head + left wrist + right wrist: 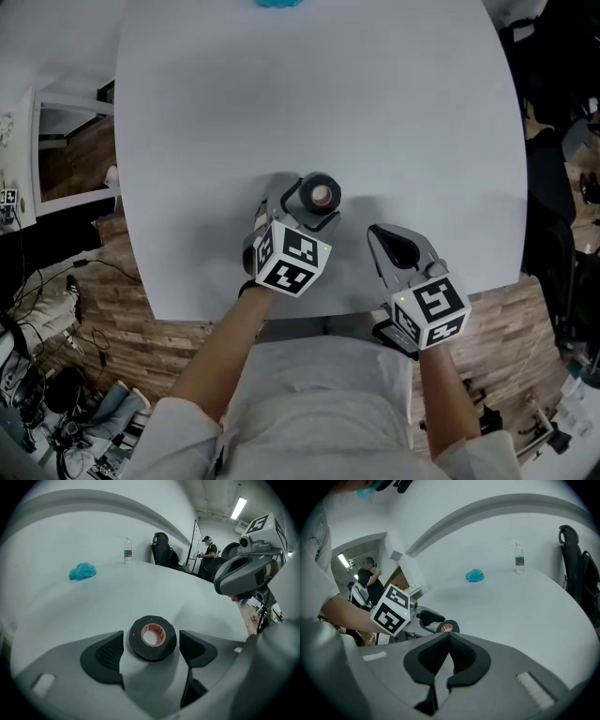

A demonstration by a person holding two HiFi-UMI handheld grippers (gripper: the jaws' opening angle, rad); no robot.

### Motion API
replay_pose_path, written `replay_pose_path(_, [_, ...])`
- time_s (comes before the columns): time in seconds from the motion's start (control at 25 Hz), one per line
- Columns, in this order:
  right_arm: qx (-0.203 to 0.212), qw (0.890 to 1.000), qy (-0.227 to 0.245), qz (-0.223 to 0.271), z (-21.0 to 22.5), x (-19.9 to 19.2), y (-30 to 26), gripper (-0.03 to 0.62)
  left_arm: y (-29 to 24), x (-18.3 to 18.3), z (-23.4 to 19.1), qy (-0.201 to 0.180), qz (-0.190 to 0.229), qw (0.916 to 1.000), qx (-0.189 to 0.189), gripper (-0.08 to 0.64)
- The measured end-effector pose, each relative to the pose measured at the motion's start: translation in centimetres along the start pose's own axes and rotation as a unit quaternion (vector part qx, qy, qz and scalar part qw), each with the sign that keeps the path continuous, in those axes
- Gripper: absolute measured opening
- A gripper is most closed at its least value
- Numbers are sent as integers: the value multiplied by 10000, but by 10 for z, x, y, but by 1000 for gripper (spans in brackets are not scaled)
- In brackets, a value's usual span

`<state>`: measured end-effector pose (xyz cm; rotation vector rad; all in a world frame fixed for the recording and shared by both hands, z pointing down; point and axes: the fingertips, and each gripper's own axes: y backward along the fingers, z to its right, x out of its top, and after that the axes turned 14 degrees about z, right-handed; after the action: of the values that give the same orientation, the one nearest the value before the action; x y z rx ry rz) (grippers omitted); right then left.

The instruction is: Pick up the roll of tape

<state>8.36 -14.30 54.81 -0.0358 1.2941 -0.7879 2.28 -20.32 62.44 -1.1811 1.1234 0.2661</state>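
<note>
A black roll of tape with a pale core lies flat on the white table, near its front edge. My left gripper is lowered around it, jaws wide. In the left gripper view the tape lies between the two dark pads, with a thin gap on either side, so nothing presses on it. To the right, my right gripper hovers over the table with its jaws closed and nothing in them. From the right gripper view the tape and the left gripper show just beyond its tips.
A crumpled blue cloth and a water bottle sit at the table's far side. Black chairs stand beyond the table's edge. A person stands in the background. Cables and clutter lie on the floor at left.
</note>
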Motion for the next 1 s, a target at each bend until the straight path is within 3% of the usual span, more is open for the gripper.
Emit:
replay_pose_path(0.6, [5,9999,-114,-97,1,-12,-1,6,-11,-7,0,-89,-110,9999,-35,411])
replay_pose_path(1.0, [74,9998,-116,-140,-5,-14,-6,6,-8,-4,-3,-61,-52,10000,-13,359])
